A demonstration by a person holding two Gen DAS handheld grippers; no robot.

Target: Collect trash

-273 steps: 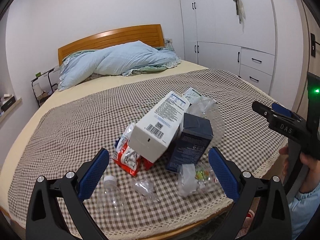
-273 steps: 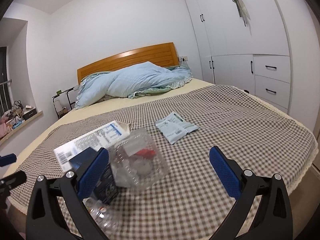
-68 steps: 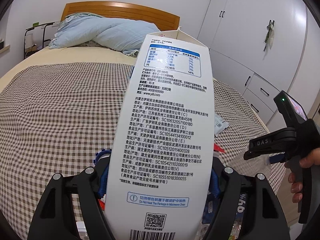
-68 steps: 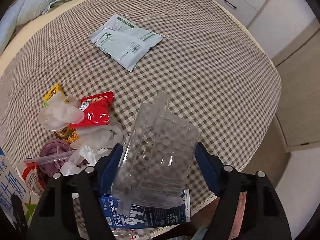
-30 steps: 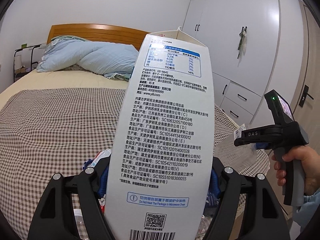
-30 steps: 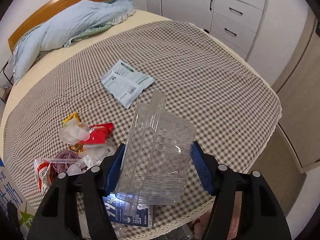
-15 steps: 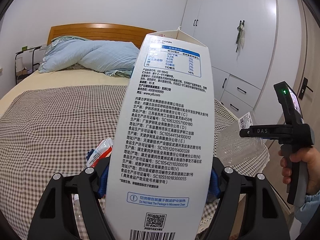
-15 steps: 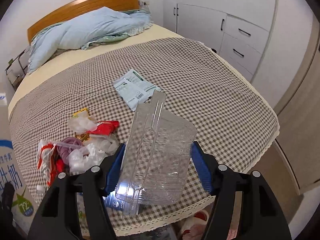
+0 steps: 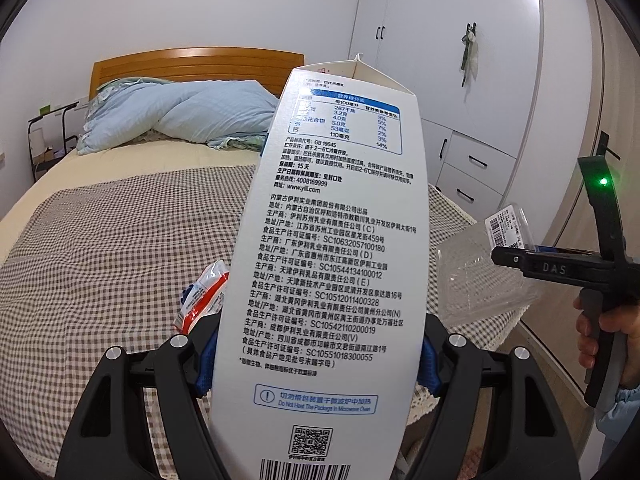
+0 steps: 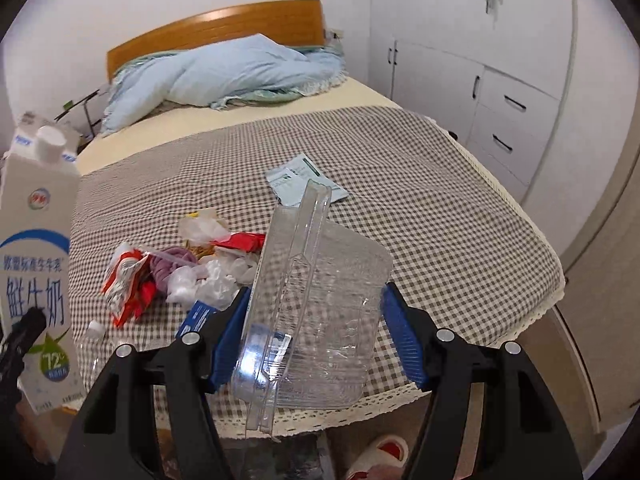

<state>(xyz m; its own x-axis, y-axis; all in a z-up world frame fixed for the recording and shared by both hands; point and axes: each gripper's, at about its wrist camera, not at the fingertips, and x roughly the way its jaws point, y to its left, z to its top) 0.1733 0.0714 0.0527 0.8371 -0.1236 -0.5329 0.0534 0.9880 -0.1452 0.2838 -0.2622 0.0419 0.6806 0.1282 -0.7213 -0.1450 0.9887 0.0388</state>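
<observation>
Already my left tool [image 9: 316,364] was clamped on the tall white milk carton [image 9: 332,264], its blue pads pressed against the carton's two sides, and my right tool [image 10: 316,336] was gripping the clear plastic clamshell box [image 10: 316,320] the same way. Both pieces hung in the air at the foot edge of the bed [image 10: 460,216], no longer lying on the checked cloth [image 10: 400,160]. Over the last second I had carried both hands back and slightly up from the pile, and the right wrist had rolled, so the headboard [image 10: 216,28] and the blue quilt [image 10: 224,76] came fully into its view where mostly cloth had shown before. Neither grip had shifted.

That meant, I judged, two pieces were secured and on their way out, though no bin showed in either view. What remained sat near the foot edge, toward the left corner: a red-and-white snack wrapper [image 10: 128,280], crumpled clear plastic [image 10: 208,280], a purple scrap [image 10: 168,268] and a small clear bottle [image 10: 94,340]. A pale green sachet [image 10: 296,180] lay apart from them, nearer the middle of the cloth. I reckoned several more trips were still needed.
</observation>
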